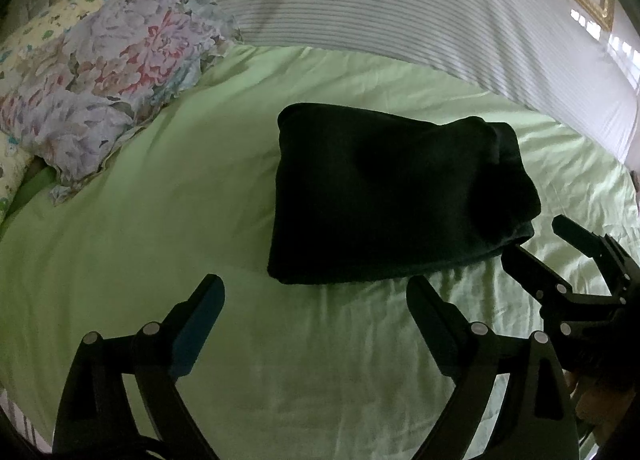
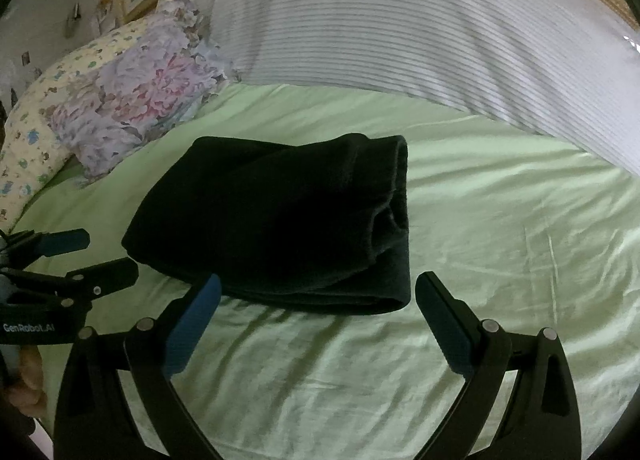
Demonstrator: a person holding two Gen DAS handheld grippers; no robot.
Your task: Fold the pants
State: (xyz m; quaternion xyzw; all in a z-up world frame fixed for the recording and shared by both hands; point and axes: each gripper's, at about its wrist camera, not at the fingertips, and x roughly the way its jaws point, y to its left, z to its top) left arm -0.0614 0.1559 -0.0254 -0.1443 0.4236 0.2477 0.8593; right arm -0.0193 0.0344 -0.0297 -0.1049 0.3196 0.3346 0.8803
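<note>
1. Both grippers, left gripper (image 1: 316,296) and right gripper (image 2: 318,294), hover empty, jaws apart.
2. Dark pants (image 2: 276,220) lie folded on the green bed (image 2: 500,220), just beyond them (apparently finished).
3. Snagging the near edge could undo the fold.

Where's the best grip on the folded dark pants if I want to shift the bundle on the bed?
Probably grip the folded dark pants at the stacked near edge, coming in low from the front with the open right gripper. There the layers lie flat on the green sheet; the right end is rolled and bulky.
</note>
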